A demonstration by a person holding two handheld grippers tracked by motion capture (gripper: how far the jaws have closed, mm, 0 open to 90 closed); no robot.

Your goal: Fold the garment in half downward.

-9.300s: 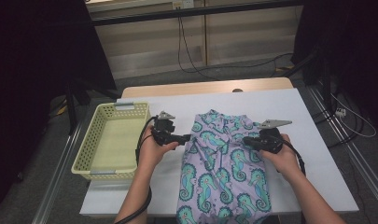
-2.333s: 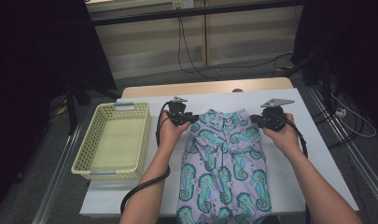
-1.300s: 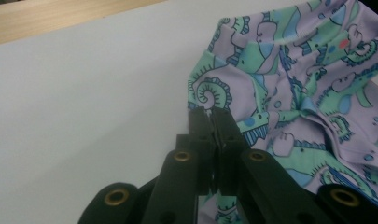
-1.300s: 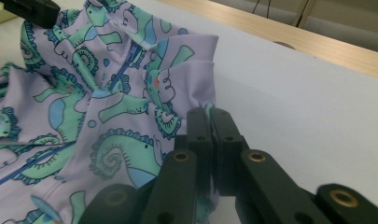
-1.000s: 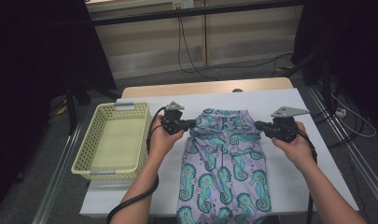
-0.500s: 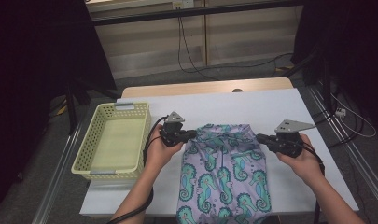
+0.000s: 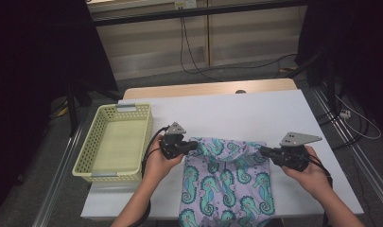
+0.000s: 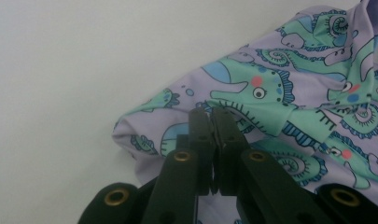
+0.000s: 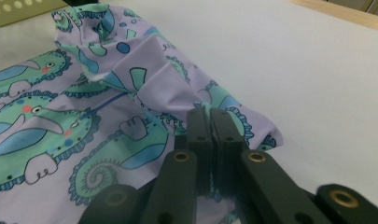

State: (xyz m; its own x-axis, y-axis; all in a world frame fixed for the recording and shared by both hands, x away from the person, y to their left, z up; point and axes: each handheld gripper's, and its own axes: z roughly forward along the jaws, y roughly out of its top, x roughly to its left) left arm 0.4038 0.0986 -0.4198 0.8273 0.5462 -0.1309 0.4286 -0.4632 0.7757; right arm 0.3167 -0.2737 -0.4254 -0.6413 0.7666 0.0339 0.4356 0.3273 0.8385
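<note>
Left gripper (image 7: 191,146) and right gripper (image 7: 266,151) — each pinches a corner of the seahorse-print cloth (image 7: 227,184), jaws clamped together on the fabric.
Cloth lies on the white table (image 7: 255,113), near the front edge, its top folded over between the grippers; a yellow basket (image 7: 114,143) sits just left of it. Behind the table — grey floor, cables, pale wall panels, dark surroundings.
</note>
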